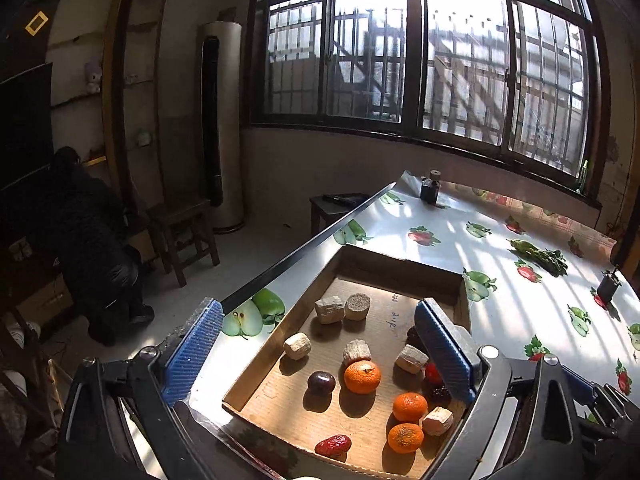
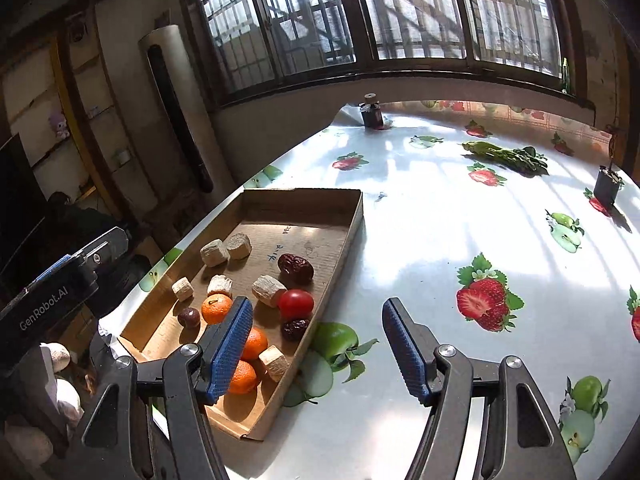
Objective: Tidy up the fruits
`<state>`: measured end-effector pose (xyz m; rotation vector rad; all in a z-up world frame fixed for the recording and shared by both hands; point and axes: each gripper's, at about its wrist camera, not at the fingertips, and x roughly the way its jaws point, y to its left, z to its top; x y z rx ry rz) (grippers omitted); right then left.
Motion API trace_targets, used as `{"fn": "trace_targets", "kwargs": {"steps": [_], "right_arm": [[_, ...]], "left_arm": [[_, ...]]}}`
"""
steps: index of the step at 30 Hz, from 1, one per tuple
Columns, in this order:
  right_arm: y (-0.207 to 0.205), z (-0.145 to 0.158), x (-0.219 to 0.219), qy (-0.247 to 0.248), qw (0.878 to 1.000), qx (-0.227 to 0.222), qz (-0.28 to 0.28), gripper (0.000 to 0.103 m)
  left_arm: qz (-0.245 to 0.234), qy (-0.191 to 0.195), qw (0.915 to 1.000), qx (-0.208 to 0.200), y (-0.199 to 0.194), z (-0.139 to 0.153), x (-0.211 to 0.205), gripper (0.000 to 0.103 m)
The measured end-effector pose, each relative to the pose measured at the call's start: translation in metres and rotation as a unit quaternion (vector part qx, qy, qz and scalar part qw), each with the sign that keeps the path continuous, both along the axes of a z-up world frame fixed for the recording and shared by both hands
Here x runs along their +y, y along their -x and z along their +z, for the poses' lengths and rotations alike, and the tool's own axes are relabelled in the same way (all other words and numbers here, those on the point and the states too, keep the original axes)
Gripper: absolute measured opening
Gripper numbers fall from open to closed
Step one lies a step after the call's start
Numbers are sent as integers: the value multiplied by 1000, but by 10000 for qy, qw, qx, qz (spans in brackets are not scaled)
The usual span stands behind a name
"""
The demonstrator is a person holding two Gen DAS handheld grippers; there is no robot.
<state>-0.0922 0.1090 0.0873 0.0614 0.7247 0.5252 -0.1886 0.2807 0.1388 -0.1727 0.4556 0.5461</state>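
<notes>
A shallow cardboard tray point(image 1: 276, 332) point(image 2: 304, 200) lies on the fruit-print table near its left edge. In it are three oranges point(image 1: 362, 377) point(image 2: 216, 308), a dark round fruit point(image 1: 321, 382) point(image 2: 189, 317), a red date point(image 1: 333, 445), a cherry tomato point(image 2: 296, 303), two dark dried dates point(image 2: 296, 268) and several pale cut chunks point(image 1: 329, 309) point(image 2: 215, 253). My left gripper point(image 1: 318, 306) hangs open above the tray, nothing between its blue pads. My right gripper point(image 2: 318, 306) is open over the tray's right wall, holding nothing; its left finger point(image 2: 232, 344) covers part of two oranges.
A bundle of greens point(image 1: 540, 256) point(image 2: 504, 156) lies far right. A dark bottle point(image 1: 430, 190) point(image 2: 372, 114) stands at the far edge, a small black pot point(image 1: 608, 286) point(image 2: 608, 184) at the right. A person point(image 1: 96, 248) crouches on the floor left, beside a wooden stool point(image 1: 184, 232).
</notes>
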Motion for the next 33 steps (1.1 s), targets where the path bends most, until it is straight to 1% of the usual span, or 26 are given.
{"fn": "trace_targets", "kwargs": {"steps": [1,4,5,8,10,12,16,22,33], "right_arm": [[1,0,-4,-14,10000,-13,-42,72],[5,1,-12,-44,9999,-48,-117,72],[6,1,-14,-38,9999,-64,-134,73],[10,1,-21,-60,9998,-107,-175,76],[13,2,-25,-45,9997,-154,-210,79],[16,3,-27,19,9994,-242,-260,81],[19,5,-29,66,9990,-328,-296,86],[21,5,-27,111,9992,-309,-245,86],[17,5,2,490,9980,-403,-68,87]], "left_arm": [[53,-76,9999,-77,3,3,-5,102],[261,-337,9989,-206,8,9,-19,103],[242,-340,9989,-217,8,9,-21,103],[31,-119,9999,-87,5,8,-23,103],[-50,-53,10000,50,1,4,-26,103],[-81,-59,9998,151,-1,2,-28,103],[-126,-179,9996,175,-3,2,-37,103],[-224,-115,9994,251,-7,-3,-36,103],[-319,220,9977,561,-19,-23,-19,103]]}}
